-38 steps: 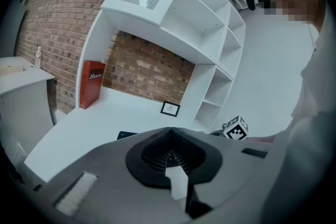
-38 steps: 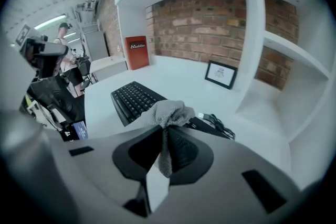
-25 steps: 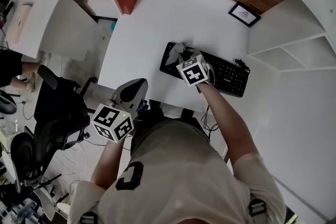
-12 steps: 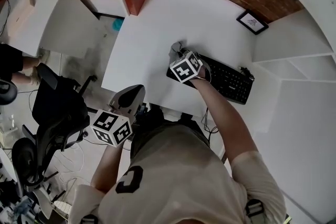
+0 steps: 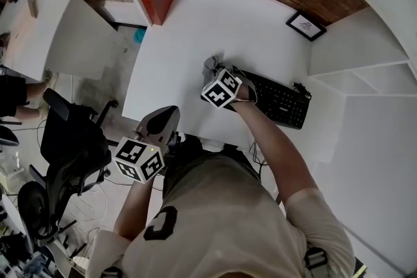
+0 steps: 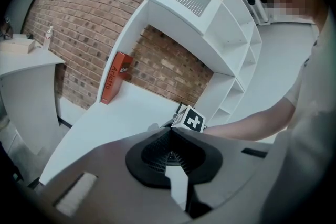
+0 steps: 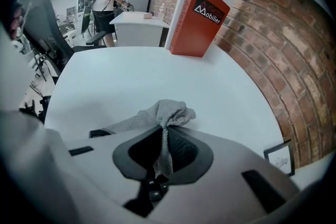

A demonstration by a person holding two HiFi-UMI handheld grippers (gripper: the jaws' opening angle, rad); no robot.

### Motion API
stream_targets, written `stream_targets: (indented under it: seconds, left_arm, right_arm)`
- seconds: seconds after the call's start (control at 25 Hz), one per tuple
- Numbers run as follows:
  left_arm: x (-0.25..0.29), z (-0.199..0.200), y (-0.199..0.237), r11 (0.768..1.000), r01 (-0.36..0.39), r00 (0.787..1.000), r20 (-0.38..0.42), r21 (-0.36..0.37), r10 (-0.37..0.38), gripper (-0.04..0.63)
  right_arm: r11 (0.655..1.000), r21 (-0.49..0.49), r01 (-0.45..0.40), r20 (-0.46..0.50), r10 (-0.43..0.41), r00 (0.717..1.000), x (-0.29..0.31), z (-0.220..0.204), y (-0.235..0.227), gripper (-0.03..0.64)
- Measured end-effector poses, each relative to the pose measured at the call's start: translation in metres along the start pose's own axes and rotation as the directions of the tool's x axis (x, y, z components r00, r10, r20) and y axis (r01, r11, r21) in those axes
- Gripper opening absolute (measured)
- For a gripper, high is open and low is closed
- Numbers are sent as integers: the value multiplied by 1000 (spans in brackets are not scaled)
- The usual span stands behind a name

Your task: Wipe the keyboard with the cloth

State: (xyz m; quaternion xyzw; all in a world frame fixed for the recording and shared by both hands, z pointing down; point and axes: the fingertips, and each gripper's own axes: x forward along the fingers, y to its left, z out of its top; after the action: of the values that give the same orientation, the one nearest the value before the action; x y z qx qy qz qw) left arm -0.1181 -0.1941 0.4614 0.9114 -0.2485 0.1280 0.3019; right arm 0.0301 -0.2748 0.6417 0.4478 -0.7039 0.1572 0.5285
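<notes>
Right gripper point(image 7: 163, 136) is clenched on the grey cloth point(image 7: 163, 113). The cloth bunches out past the jaws over the 9 o'clock end of the keyboard point(image 5: 281, 101), on the white desk point(image 5: 195, 29). Left gripper point(image 6: 170, 153) has its jaws pressed together, grasping nothing. It hangs off the desk edge, at 7 o'clock from the right gripper.

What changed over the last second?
The right gripper, jaws clamped on the cloth throughout, slid along the keyboard toward its left end. Nothing was taken hold of or let go. The left gripper stayed back from the table, jaws shut; the keyboard itself did not shift.
</notes>
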Motion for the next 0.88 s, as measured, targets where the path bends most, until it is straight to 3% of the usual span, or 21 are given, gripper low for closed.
stream_targets:
  seconds: [0.88]
  left_arm:
    - [11,0,-40,999,16,1000,-12,52,-16,5]
  right_arm:
    - [998,56,-8,-9,8,1000,-14,-38,-13,25]
